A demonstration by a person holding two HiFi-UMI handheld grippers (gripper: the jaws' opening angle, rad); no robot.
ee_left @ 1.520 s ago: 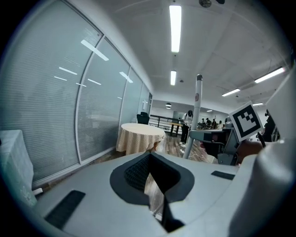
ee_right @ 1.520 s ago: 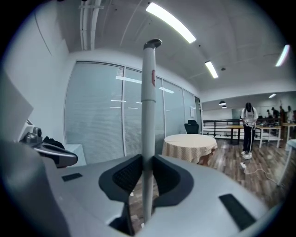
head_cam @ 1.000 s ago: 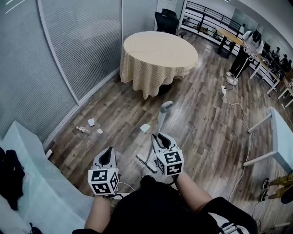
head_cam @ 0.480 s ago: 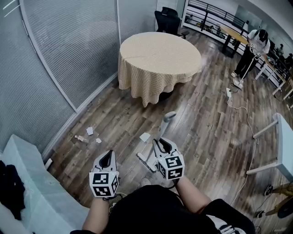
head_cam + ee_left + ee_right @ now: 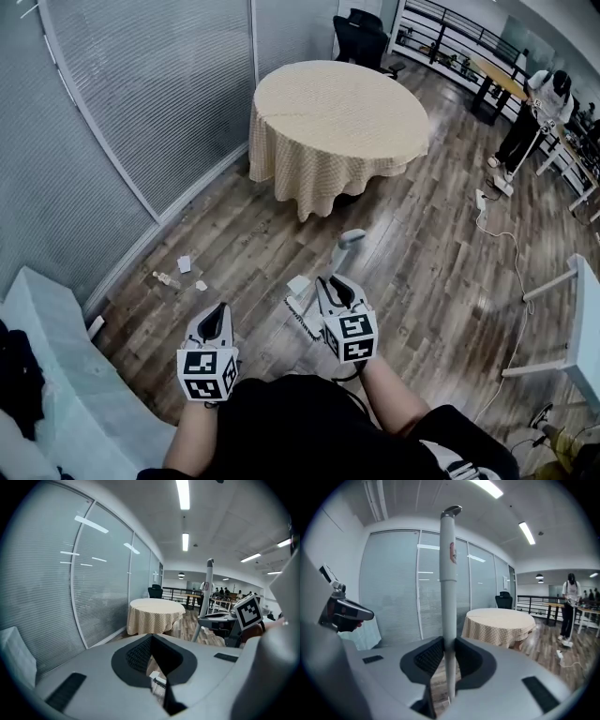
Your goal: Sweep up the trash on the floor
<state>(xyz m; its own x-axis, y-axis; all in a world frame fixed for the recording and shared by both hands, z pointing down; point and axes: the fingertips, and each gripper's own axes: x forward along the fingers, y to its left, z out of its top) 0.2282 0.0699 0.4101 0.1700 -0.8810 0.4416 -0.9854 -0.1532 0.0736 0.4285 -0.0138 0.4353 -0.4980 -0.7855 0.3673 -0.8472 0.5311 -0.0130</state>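
A grey broom stands upright in my right gripper (image 5: 336, 285), which is shut on its handle (image 5: 335, 260). In the right gripper view the handle (image 5: 449, 573) runs straight up between the pads of the right gripper (image 5: 449, 641). The bristle head (image 5: 302, 317) rests on the wood floor just beside a white paper scrap (image 5: 298, 284). Smaller bits of trash (image 5: 185, 264) lie further left near the glass wall. My left gripper (image 5: 217, 312) hangs to the broom's left, shut with nothing in it; its jaws meet in the left gripper view (image 5: 151, 639).
A round table with a beige cloth (image 5: 337, 112) stands ahead. A glass wall with blinds (image 5: 141, 112) runs along the left, and a pale counter (image 5: 56, 375) is at near left. A white cable (image 5: 497, 234) and a white table (image 5: 586, 319) are on the right. A person (image 5: 534, 112) stands far right.
The right gripper has carried the broom forward, so the bristle head now sits next to the white paper scrap. The left gripper stayed shut and moved little.
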